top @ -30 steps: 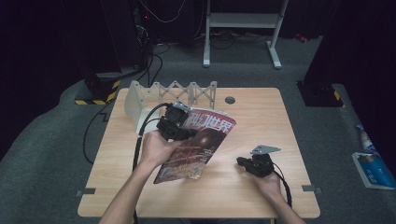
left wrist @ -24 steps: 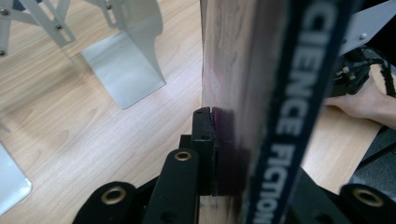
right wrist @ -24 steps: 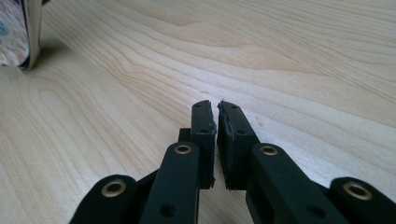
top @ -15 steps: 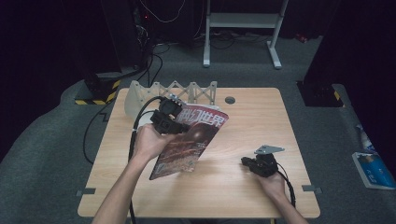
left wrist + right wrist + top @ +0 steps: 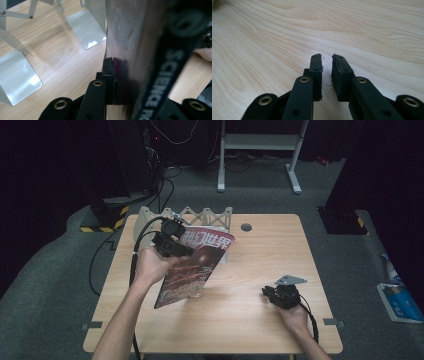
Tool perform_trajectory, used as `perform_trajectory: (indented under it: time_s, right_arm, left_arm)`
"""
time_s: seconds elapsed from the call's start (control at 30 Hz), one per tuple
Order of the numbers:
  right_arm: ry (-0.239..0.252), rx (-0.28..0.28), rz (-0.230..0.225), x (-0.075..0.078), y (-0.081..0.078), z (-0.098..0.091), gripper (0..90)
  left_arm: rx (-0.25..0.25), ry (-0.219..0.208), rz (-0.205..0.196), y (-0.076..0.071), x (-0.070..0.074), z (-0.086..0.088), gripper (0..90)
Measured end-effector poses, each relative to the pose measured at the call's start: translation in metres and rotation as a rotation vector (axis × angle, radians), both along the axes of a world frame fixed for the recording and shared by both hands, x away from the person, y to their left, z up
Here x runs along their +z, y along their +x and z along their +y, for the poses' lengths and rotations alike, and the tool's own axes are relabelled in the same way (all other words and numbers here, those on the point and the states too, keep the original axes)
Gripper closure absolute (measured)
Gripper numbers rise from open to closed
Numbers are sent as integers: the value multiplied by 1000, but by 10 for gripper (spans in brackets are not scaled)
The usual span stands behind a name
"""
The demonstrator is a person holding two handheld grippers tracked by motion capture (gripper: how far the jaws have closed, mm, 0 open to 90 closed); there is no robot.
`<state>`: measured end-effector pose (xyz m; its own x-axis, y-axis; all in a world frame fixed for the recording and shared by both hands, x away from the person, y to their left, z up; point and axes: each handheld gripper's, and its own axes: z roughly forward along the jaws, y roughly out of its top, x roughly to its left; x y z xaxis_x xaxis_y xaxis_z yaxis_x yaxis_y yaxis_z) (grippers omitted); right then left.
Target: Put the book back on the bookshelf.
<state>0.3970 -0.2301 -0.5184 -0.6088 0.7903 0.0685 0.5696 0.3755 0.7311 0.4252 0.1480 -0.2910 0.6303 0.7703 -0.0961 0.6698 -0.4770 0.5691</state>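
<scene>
A dark room with cables and a metal stand surrounds a wooden table point(image 5: 250, 320). Near its far edge stands a white folding rack point(image 5: 200, 216). Over the last second the magazine point(image 5: 192, 265) has travelled from mid-table toward that rack, so slotting it in seems the likely aim. The left gripper point(image 5: 170, 242) clamps the magazine's edge, held upright on a raised forearm. The right gripper point(image 5: 282, 295) rests low on the table, jaws narrowly parted, holding nothing.
</scene>
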Motion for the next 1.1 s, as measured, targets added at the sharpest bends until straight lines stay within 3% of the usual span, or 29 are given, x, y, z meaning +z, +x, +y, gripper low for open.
perform_trajectory:
  time_s: [0.37,0.57,0.77,1.1]
  right_arm:
    - [-32,-69,-51,-5,-1,-4,656]
    - [-26,-95,-68,-7,-2,-8,560]
    - [-35,-99,-97,-10,-5,-9,501]
    - [-34,-95,-107,-11,-6,-9,493]
  left_arm:
    - [44,5,22,14,3,15,819]
    - [73,3,7,15,6,23,819]
    - [121,6,16,15,9,33,821]
    - [182,22,12,14,19,53,821]
